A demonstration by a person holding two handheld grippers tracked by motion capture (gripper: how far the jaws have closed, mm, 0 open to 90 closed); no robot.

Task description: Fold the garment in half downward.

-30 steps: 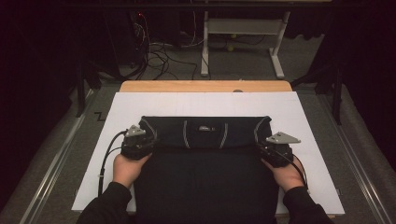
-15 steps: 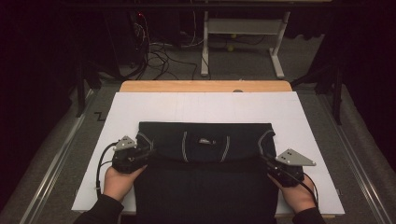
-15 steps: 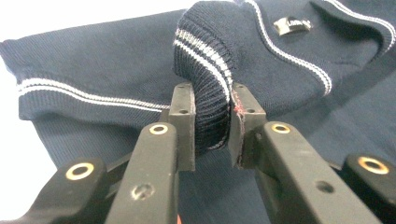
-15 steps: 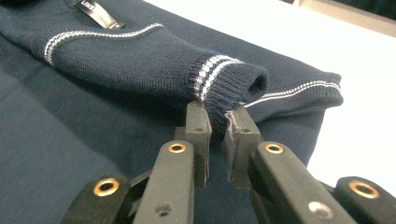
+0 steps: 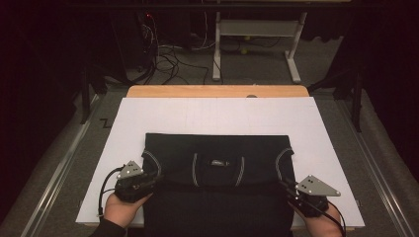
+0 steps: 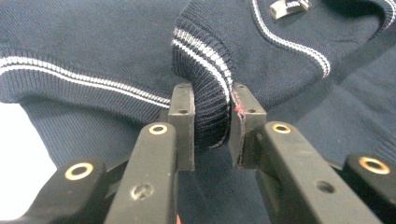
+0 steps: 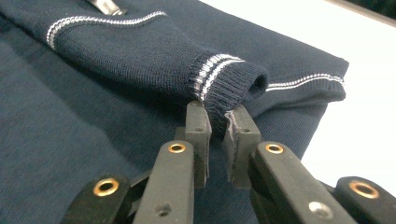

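Observation:
A navy knitted sweater [image 5: 217, 163] with white stripes lies folded on the white tabletop [image 5: 217, 116], its near part hanging over the front edge. My left gripper [image 5: 153, 180] is at the sweater's left side. In the left gripper view it [image 6: 212, 123] is shut on a ribbed, striped cuff [image 6: 205, 88]. My right gripper [image 5: 285, 186] is at the sweater's right side. The right gripper view has it [image 7: 217, 135] pinching the other striped cuff [image 7: 229, 81] at its edge. A hand holds each gripper at the bottom of the high view.
White tabletop shows to the left, right and beyond the sweater. A wooden strip [image 5: 217, 91] runs along the far edge. Behind it are floor cables [image 5: 168, 54] and a metal desk frame [image 5: 257, 29]. Rails [image 5: 54, 182] flank the table.
Both grippers have moved toward the person while holding the cuffs. The sweater has slid nearer the front edge with them.

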